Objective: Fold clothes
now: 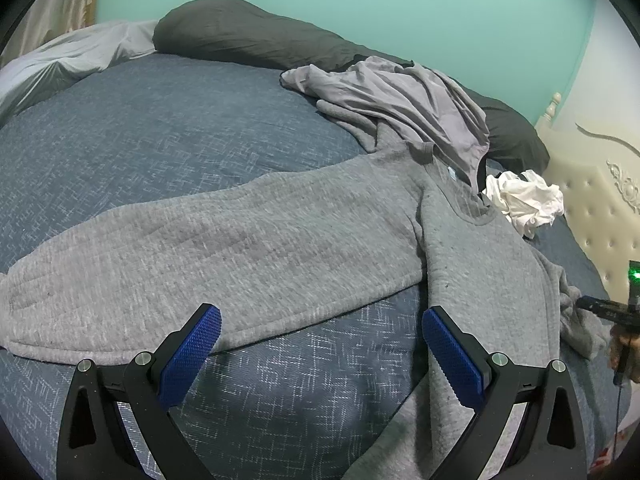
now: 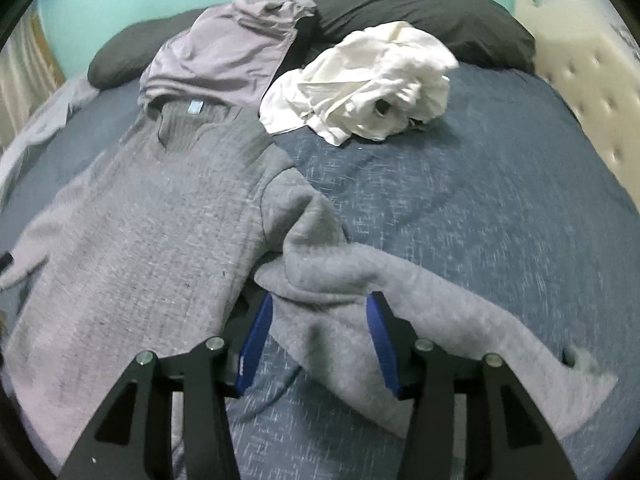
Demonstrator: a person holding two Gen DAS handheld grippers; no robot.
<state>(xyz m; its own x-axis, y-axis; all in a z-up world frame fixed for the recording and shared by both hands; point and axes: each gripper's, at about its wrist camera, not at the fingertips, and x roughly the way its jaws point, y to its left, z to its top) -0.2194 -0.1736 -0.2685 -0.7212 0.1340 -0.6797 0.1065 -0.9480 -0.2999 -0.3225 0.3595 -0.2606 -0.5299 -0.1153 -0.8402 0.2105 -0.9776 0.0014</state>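
A grey sweatshirt lies face up on the blue bedspread, collar toward the pillows. Its one sleeve stretches out to the left. My left gripper hovers open over that sleeve's lower edge, with bare bedspread between its blue pads. In the right wrist view the sweatshirt body fills the left, and the other sleeve runs off to the right, bunched near the shoulder. My right gripper stands open astride this sleeve, and the cloth lies loose between the fingers. Its black tip shows at the sweatshirt's right edge.
A crumpled lilac garment lies over the sweatshirt's collar, and a white garment is heaped to its right. Dark pillows line the turquoise wall. A cream tufted headboard bounds the right side. A hand shows at the edge.
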